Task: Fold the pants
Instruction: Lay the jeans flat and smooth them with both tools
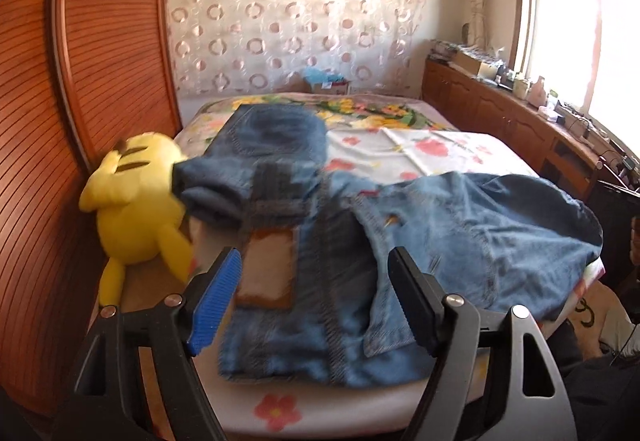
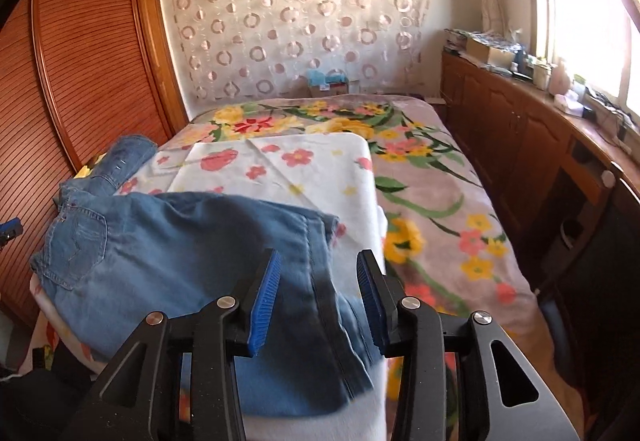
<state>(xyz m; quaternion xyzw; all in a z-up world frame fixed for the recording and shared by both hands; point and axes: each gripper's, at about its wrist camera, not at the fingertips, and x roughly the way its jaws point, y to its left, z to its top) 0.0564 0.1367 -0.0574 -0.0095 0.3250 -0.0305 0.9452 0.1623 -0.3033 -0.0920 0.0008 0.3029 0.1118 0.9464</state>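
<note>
Blue denim pants (image 1: 440,233) lie loosely folded on a white floral sheet (image 1: 420,149) on the bed. In the left wrist view the waistband with a brown leather patch (image 1: 268,269) lies between my open left gripper (image 1: 316,273) fingers, just beyond the tips. In the right wrist view the pants (image 2: 168,241) spread left, back pocket (image 2: 76,245) up. The leg hem end (image 2: 320,305) lies between the fingers of my open right gripper (image 2: 318,273). Neither gripper pinches the cloth.
A yellow plush toy (image 1: 136,201) lies at the bed's left edge against the wooden wardrobe (image 1: 60,121). A flowered blanket (image 2: 432,209) covers the bed. A wooden cabinet (image 2: 540,145) with clutter runs along the right under the window. A box (image 2: 328,81) sits beyond the bed.
</note>
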